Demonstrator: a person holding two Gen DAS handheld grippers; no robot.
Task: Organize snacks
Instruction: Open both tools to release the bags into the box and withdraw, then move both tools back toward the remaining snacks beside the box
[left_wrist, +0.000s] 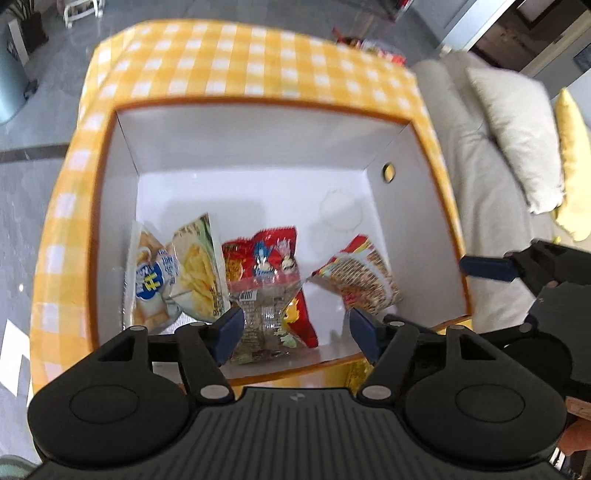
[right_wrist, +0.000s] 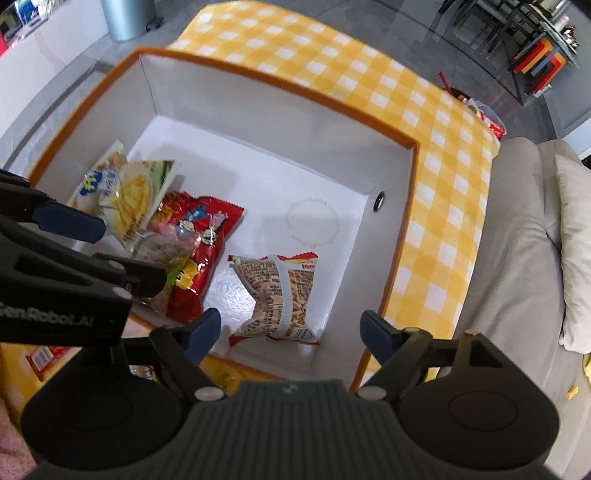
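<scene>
Black left gripper (left_wrist: 293, 334): jaws spread wide, nothing between the blue pads, above the box's near edge.
Right gripper (right_wrist: 288, 334): likewise wide apart and empty.
Snack packets: red packet (left_wrist: 269, 258), yellow packet (left_wrist: 197, 266), white packet (left_wrist: 149, 280) and crumpled packet (right_wrist: 282, 295) lie inside the box.
Box (left_wrist: 258, 147): white-lined, orange rim.
Tablecloth (left_wrist: 240, 59): yellow check, beyond.

A table covered by a yellow-and-white checked cloth (left_wrist: 236, 62) (right_wrist: 436, 147) was seen. On it an open white box with an orange rim (left_wrist: 258, 158) (right_wrist: 280, 122) was set, and a red packet (right_wrist: 38, 360) was laid beside the box.
</scene>
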